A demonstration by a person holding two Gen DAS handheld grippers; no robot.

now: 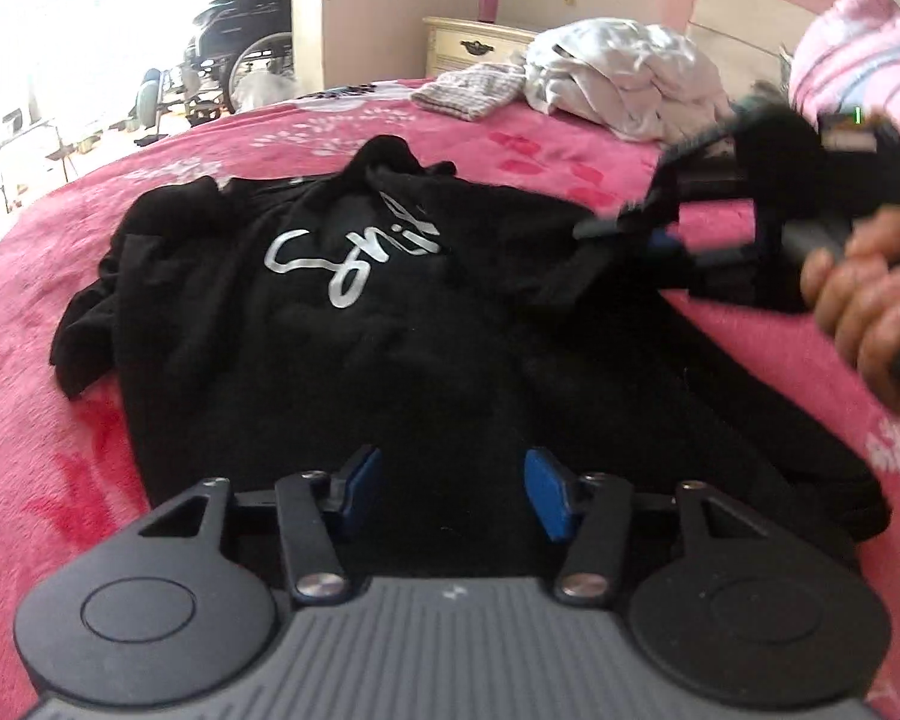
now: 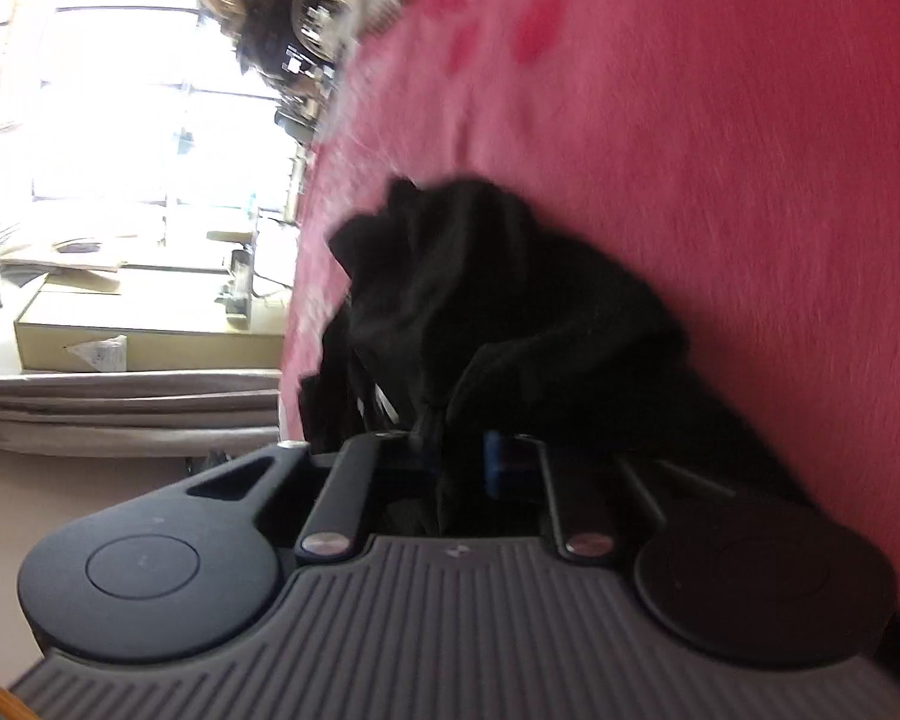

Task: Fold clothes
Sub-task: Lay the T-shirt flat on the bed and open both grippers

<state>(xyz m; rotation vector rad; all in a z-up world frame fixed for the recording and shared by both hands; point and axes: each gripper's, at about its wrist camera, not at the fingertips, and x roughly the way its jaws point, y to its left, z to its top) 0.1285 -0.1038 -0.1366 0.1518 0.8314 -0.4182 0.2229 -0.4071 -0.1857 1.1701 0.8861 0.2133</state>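
Black hoodie point(image 1: 342, 312) lies flat, centre of pink blanket point(image 1: 30, 450). Right gripper point(image 2: 459, 456) pinches right sleeve fabric. Left gripper point(image 1: 453, 495) spread above near hem, grips nothing. Advice: clamp hem before folding; keep sleeve taut.

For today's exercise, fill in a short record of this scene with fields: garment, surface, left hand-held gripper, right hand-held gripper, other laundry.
garment: black sweatshirt with silver lettering, spread flat
surface: pink floral blanket on a bed
left hand-held gripper: jaws apart over the sweatshirt's lower part, gripping nothing
right hand-held gripper: shut on black fabric of the sweatshirt
other laundry: white clothes pile and a folded checked cloth at the far edge
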